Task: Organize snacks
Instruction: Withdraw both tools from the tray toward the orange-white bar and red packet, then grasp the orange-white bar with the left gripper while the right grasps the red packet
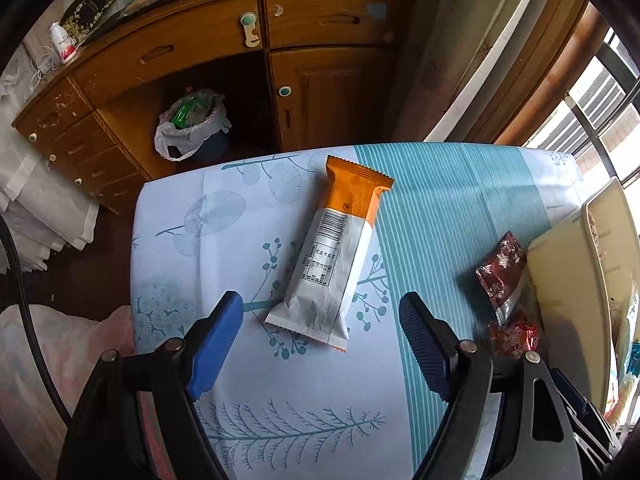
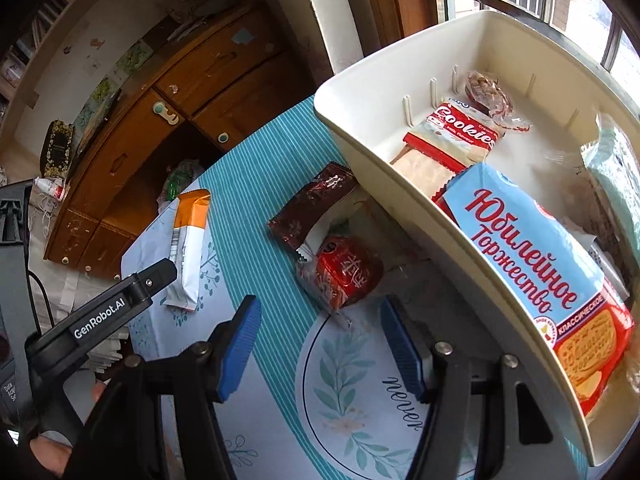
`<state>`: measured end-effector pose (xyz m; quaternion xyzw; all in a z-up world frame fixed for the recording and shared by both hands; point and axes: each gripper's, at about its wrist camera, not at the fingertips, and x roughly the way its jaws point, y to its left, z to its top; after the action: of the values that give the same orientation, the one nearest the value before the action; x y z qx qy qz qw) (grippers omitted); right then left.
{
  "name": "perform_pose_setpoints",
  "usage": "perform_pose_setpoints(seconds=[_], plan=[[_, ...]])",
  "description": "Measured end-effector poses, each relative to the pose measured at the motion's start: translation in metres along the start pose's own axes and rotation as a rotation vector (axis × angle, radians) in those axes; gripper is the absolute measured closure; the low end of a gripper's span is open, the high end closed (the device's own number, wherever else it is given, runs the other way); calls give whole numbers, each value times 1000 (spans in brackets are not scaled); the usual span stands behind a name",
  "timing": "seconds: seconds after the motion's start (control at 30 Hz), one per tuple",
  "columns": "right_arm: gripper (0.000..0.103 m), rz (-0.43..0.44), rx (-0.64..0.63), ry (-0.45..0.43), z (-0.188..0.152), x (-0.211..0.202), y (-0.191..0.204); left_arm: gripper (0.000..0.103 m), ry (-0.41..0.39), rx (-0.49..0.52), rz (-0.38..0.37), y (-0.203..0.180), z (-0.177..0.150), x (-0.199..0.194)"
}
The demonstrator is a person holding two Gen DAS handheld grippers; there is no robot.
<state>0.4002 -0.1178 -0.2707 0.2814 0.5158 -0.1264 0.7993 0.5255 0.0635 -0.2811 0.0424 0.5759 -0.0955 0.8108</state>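
An orange and white snack bar (image 1: 332, 256) lies on the patterned tablecloth, just ahead of my open, empty left gripper (image 1: 320, 312). It also shows in the right wrist view (image 2: 188, 248). A dark red-brown packet (image 2: 316, 208) and a red wrapped snack (image 2: 344, 272) lie against the cream bin (image 2: 400, 168); they also show in the left wrist view, the packet (image 1: 500, 268) above the red snack (image 1: 514, 334). My right gripper (image 2: 320, 316) is open and empty, just short of the red snack. The bin holds a Cookies pack (image 2: 460, 136), a blue biscuit pack (image 2: 532, 264) and other snacks.
The table's far edge (image 1: 280, 152) drops toward a wooden desk (image 1: 200, 52) with a lined waste bin (image 1: 192, 124) under it. A window (image 2: 560, 0) is behind the cream bin. The left gripper's body (image 2: 104, 320) shows in the right wrist view.
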Motion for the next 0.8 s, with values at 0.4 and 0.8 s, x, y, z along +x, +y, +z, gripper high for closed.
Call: perform_pose_setpoints(seconds=[0.4,0.8], plan=[[40,-80,1,-79,-6,34,-2,24,-54,-53,-20,11,-3,30],[40,-93,-56,-127,-4,44,0,32,-72,-87,-7,7,0,45]])
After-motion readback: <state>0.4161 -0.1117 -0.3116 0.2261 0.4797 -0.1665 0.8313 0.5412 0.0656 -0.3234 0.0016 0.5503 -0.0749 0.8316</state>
